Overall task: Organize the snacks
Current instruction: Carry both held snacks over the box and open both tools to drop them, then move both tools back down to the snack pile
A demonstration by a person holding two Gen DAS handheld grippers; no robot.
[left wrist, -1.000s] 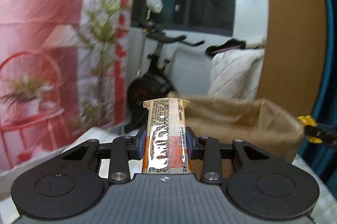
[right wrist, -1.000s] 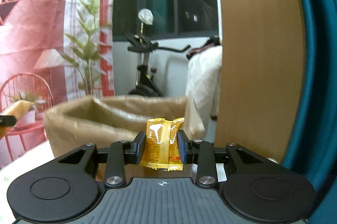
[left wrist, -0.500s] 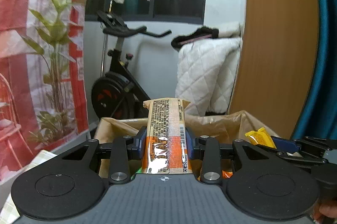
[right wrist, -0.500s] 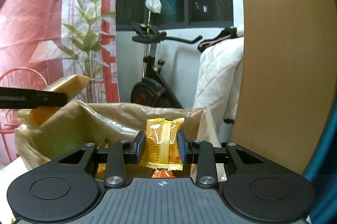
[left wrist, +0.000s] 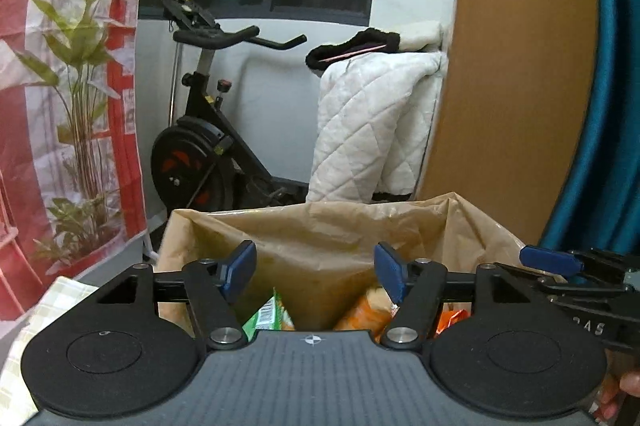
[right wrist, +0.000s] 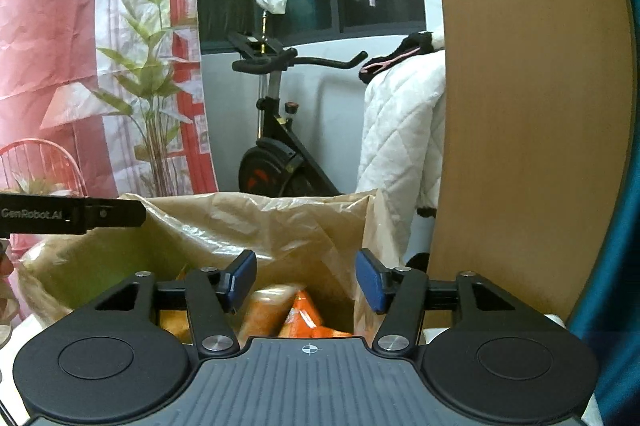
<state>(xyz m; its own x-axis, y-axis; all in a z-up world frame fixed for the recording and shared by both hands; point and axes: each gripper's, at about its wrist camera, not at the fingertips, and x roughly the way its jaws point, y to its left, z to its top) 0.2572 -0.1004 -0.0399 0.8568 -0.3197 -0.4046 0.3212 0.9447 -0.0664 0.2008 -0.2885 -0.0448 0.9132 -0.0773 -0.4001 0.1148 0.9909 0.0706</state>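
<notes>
Over the bag's mouth: both tongs hang above one brown paper bag, so anything let go falls straight in.
Left tongs: spread, nothing between the pads; the jaws have just been opening, and the bar they pinched is gone from them.
Green packet: in the bag at 7 o'clock from the left tongs, label up, lying loose.
Orange packets: in the bag at 5 o'clock from the left tongs, piled against the near wall.
Right tongs: spread and bare too, jaws just been opening; the yellow packet has left them.
Blurred orange snack: directly below the right tongs, at 6 o'clock, smeared as though falling or settling.
Bag liner: a plastic sheet folded over the rim, holding the mouth wide.
Judgement: this drop looks finished; both tongs are free for the next snack.
</notes>
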